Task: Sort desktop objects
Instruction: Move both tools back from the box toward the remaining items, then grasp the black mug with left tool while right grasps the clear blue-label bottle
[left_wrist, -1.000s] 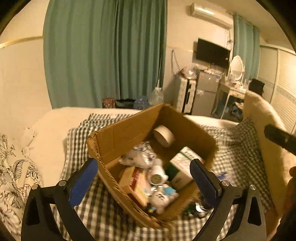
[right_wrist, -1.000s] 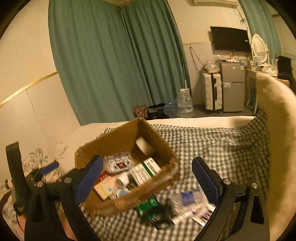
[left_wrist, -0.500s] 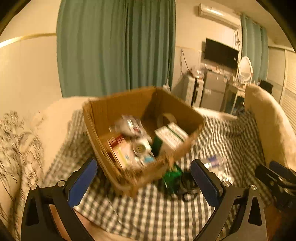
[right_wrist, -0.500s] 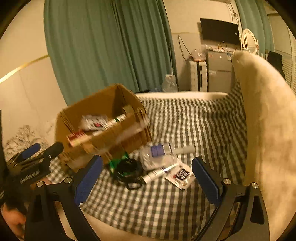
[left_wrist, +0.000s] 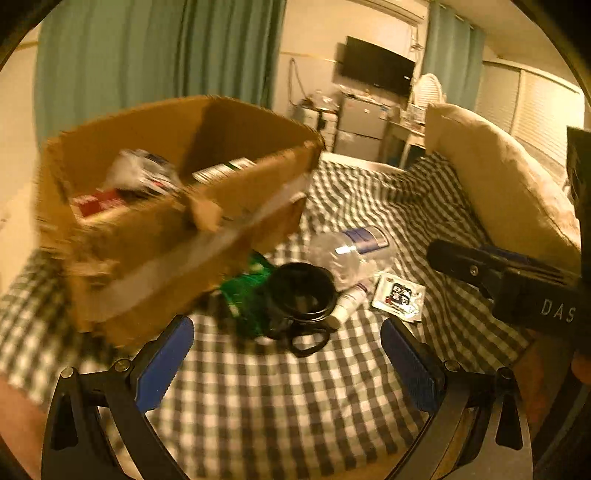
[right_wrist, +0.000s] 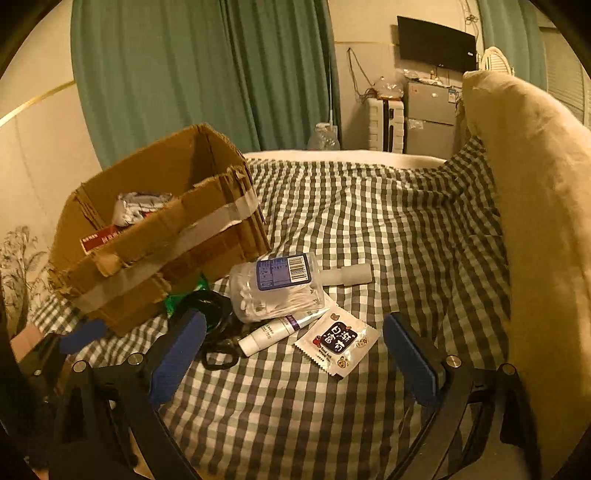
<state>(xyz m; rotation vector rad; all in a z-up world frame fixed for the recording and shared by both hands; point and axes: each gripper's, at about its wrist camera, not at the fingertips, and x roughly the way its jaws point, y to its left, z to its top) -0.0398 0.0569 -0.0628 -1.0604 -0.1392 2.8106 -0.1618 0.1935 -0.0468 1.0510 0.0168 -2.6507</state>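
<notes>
Right gripper (right_wrist: 291, 350): jaws wide apart, empty, poised over white sachet (right_wrist: 337, 342) and small tube (right_wrist: 271, 330) on checked cloth (right_wrist: 388, 229). Left gripper (left_wrist: 286, 360): likewise spread, empty, facing black coiled item (left_wrist: 303, 295). Advice: descend squarely, straddle one item only. Cardboard box (right_wrist: 155, 236): holds red carton (right_wrist: 101, 238), crumpled packet (right_wrist: 138, 208); swab jar (right_wrist: 275, 291) lies outside.

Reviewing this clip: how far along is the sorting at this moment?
Partly done. The cardboard box already holds several packets. Nothing is in hand: left gripper and right gripper are both open. Left on the checked cloth: swab container, small tube, sachet, black cable.
</notes>
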